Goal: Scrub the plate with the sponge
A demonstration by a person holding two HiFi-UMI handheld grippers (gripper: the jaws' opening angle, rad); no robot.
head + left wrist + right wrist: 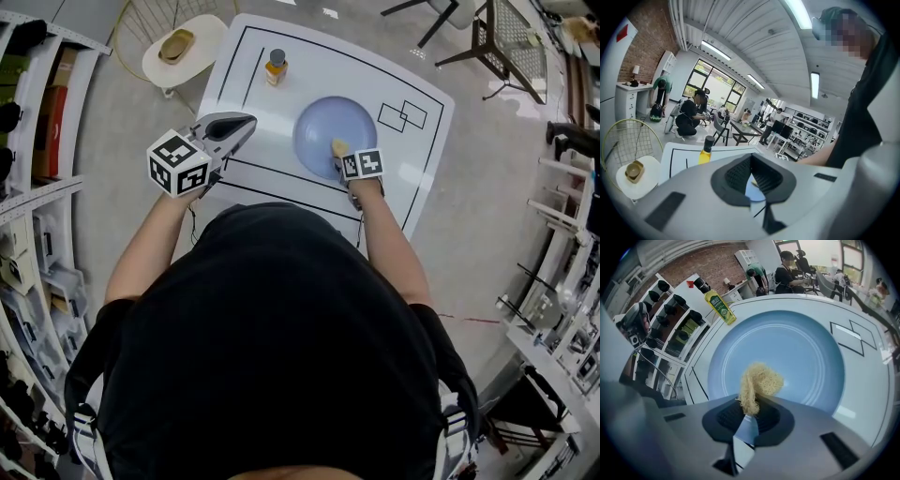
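Observation:
A pale blue round plate lies on the white table, inside its black-lined area. My right gripper is shut on a yellow fibrous sponge, held over the plate's near rim. Whether the sponge touches the plate I cannot tell. My left gripper hovers shut and empty above the table's left part, apart from the plate, which shows only as a sliver between the jaws.
A yellow soap bottle with a dark cap stands at the table's far left. A small round white side table with a tan bowl sits beyond. Shelves line the left; chairs and people are behind.

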